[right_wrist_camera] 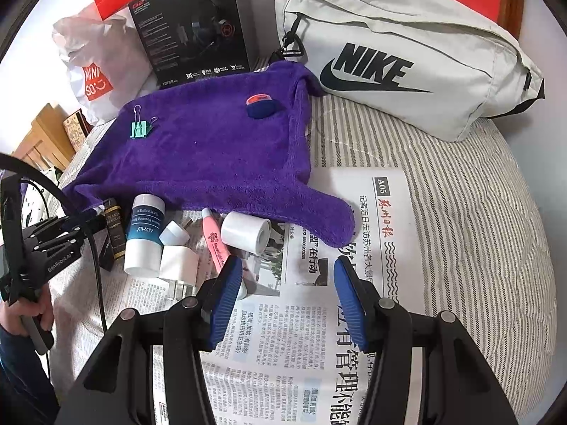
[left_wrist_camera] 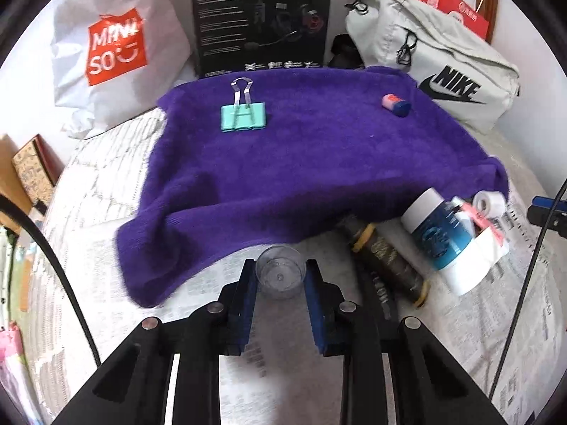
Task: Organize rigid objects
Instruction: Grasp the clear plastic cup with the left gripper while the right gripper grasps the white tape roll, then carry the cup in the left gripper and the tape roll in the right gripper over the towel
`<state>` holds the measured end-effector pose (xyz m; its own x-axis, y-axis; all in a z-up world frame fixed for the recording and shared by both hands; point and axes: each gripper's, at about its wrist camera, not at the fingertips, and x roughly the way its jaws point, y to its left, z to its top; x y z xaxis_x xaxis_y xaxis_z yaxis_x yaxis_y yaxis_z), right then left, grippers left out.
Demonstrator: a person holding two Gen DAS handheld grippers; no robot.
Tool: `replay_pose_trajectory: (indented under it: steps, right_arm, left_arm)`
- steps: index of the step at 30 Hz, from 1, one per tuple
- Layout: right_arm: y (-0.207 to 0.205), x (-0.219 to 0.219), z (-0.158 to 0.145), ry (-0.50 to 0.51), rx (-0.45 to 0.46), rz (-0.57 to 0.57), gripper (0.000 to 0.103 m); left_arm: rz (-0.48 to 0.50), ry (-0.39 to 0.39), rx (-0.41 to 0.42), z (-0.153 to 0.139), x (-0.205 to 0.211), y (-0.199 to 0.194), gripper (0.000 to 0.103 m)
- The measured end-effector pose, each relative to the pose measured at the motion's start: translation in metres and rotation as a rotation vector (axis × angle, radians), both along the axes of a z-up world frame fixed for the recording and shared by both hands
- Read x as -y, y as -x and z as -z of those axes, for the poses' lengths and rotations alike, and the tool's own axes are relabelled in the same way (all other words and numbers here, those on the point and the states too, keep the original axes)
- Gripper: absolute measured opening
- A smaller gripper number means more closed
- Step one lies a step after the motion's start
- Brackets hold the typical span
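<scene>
Left wrist view: left gripper (left_wrist_camera: 280, 276) pinches small clear plastic cup (left_wrist_camera: 280, 272) over newspaper (left_wrist_camera: 198, 318), at purple towel's (left_wrist_camera: 301, 148) near edge. Farther on towel: mint binder clip (left_wrist_camera: 243, 115), small blue-pink capped item (left_wrist_camera: 396, 103). Right gripper (right_wrist_camera: 288, 276) spread, nothing between, above newspaper.

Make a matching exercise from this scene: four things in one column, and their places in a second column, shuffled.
Things:
1. binder clip
2. clear cup
3. tape roll
4. Nike bag

Places:
A. on the newspaper, just off the towel's near edge
B. behind the towel, on the striped bedding
C. lying on the purple towel
D. between the jaws of the left gripper

Pairs: 1-C, 2-D, 3-A, 4-B
</scene>
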<state>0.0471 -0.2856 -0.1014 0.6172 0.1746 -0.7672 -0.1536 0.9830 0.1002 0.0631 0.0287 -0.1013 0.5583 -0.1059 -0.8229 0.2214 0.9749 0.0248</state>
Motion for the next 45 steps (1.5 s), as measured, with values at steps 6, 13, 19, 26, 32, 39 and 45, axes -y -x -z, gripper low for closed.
replay_pose_trajectory:
  steps: [6, 13, 19, 26, 32, 39, 45]
  right_arm:
    - [-0.010, -0.006, 0.011, -0.038, -0.017, -0.007, 0.054]
    - [-0.030, -0.021, 0.015, -0.055, -0.021, 0.020, 0.054]
    - [-0.046, -0.034, 0.015, -0.029, -0.032, 0.028, 0.054]
    - [-0.045, -0.032, 0.020, 0.023, -0.054, 0.037, 0.054]
    - [-0.045, -0.024, 0.022, 0.037, -0.057, 0.041, 0.054]
    - [-0.047, -0.031, 0.028, 0.062, -0.027, 0.027, 0.036]
    - [-0.044, -0.026, 0.024, 0.032, -0.018, 0.007, 0.031]
  left_arm:
    - [-0.035, 0.002, -0.001, 0.004, -0.008, 0.000, 0.026]
    - [-0.033, -0.006, 0.002, 0.004, -0.009, 0.001, 0.026]
    - [-0.032, 0.002, 0.000, 0.004, -0.008, 0.001, 0.026]
    - [-0.032, 0.008, 0.002, 0.004, -0.009, 0.002, 0.026]
    - [-0.032, 0.012, 0.003, 0.005, -0.010, 0.002, 0.026]
    - [-0.034, 0.008, 0.004, 0.004, -0.009, 0.003, 0.026]
    - [-0.029, 0.007, 0.003, 0.004, -0.008, 0.003, 0.026]
